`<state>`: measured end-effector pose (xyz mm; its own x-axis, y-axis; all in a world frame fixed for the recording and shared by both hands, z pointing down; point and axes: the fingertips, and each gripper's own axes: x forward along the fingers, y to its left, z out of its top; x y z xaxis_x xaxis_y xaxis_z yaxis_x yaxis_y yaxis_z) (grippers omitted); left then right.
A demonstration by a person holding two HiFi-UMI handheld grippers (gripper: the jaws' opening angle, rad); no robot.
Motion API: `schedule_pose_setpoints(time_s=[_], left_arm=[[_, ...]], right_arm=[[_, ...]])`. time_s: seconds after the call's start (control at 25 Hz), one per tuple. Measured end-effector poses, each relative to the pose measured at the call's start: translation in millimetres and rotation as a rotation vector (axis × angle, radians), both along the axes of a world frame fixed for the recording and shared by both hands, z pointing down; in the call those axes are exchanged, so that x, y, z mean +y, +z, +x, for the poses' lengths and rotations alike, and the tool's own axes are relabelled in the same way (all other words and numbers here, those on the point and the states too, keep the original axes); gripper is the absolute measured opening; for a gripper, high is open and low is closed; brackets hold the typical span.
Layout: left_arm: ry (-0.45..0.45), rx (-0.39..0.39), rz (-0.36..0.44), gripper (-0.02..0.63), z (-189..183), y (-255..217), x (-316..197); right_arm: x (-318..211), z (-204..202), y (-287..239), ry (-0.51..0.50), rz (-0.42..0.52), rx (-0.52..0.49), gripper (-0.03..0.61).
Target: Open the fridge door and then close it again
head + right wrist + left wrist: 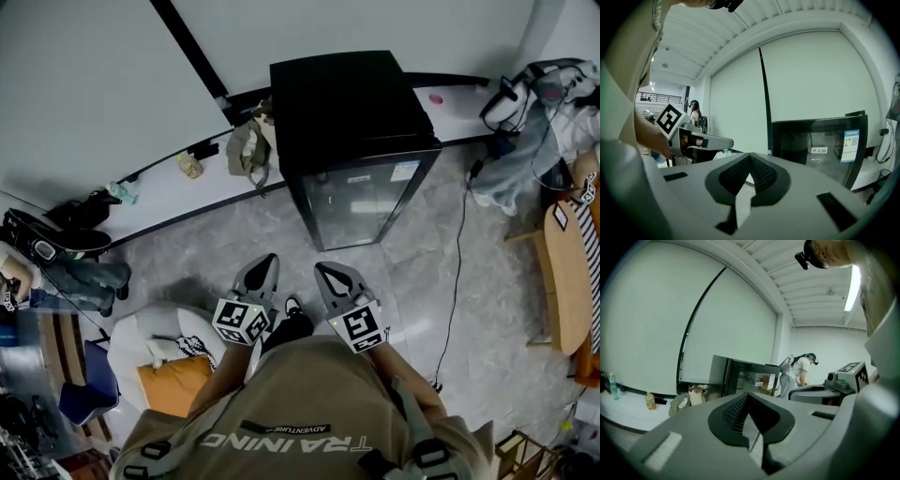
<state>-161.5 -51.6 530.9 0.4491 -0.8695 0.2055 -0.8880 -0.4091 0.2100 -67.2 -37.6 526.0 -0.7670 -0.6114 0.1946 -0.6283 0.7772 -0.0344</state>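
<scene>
Holding my left gripper [265,264] and right gripper [325,272] side by side, jaws of both pressed together on nothing, black fridge [349,112] straight ahead of the tips, well apart, its glass door [367,202] closed.

A stretch of bare floor [230,234] lies between the fridge door [367,202] and the two grippers, with nothing standing on it. The left gripper [266,269] and right gripper [327,273] are held close to the person's body, jaws together and empty. The door's glass front faces this gap unblocked. A bag [248,150] slumps on the low white ledge [169,192] just beside the left side of the fridge [342,98], crowding that flank. On the right a black cable [459,253] trails down the floor, and a wooden table [565,272] stands farther out, well apart. A white beanbag [150,337] sits near the left gripper's outer side.
</scene>
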Motion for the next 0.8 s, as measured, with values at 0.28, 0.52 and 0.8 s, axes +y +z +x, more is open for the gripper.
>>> schedule_pose_setpoints(time_s=[0.28, 0.52, 0.8], left_arm=[[0.12, -0.021, 0.025, 0.0, -41.1, -10.3, -48.9], [0.248, 0.008, -0.005, 0.0, -61.1, 5.6, -67.2], [0.326, -0.017, -0.007, 0.0, -69.9, 19.1, -80.9]], right_arm=[[-33.1, -36.8, -7.2, 0.084, -0.006, 0.075, -0.005], [-60.1, -48.6, -7.4, 0.252, -0.023, 0.062, -0.005], [-75.9, -64.8, -9.8, 0.281, -0.032, 0.101, -0.005]])
